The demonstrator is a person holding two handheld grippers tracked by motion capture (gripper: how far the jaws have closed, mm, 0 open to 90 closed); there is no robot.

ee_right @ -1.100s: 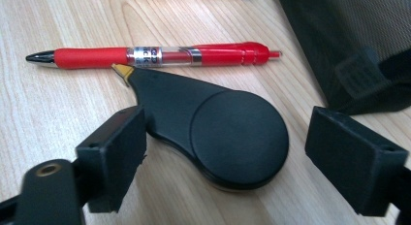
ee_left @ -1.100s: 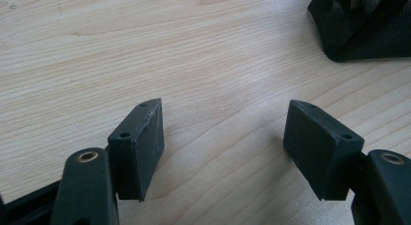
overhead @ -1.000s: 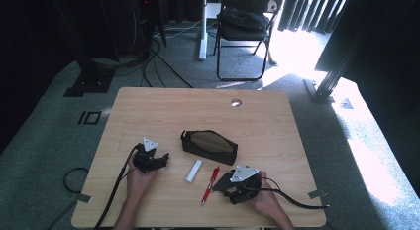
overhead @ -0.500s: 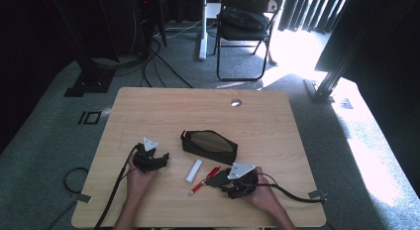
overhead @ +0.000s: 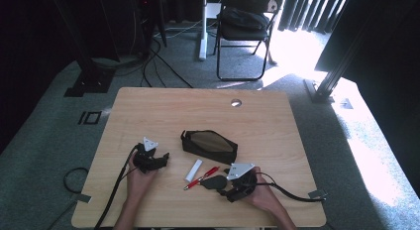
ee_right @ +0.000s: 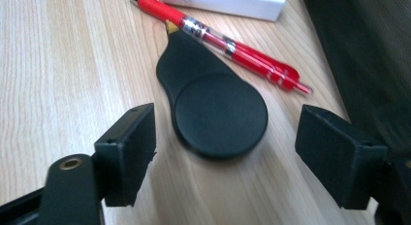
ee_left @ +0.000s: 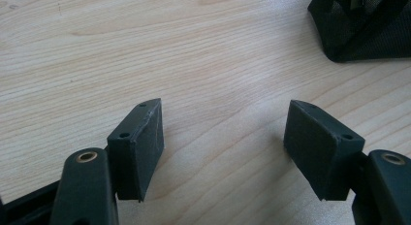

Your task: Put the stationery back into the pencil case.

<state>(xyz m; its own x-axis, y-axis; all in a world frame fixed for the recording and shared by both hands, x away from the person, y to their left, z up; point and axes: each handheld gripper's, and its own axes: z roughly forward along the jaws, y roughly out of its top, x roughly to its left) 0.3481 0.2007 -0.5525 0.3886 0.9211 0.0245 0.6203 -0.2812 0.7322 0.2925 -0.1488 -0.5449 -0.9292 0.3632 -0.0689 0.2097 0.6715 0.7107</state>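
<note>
My right tool has just been opening; its jaws stand apart with nothing clamped, the flat black paddle lying on the table just ahead of them. The red pen touches the paddle's narrow end, so I judge a shallow closing could shove both into the white eraser. My left tool waits open over bare wood, near the black pouch.

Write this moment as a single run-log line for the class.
right gripper: open, jaws just reopened, black round-headed tool on table between them, unheld | red pen: beside tool | left gripper: open, empty | pouch: on table
</note>
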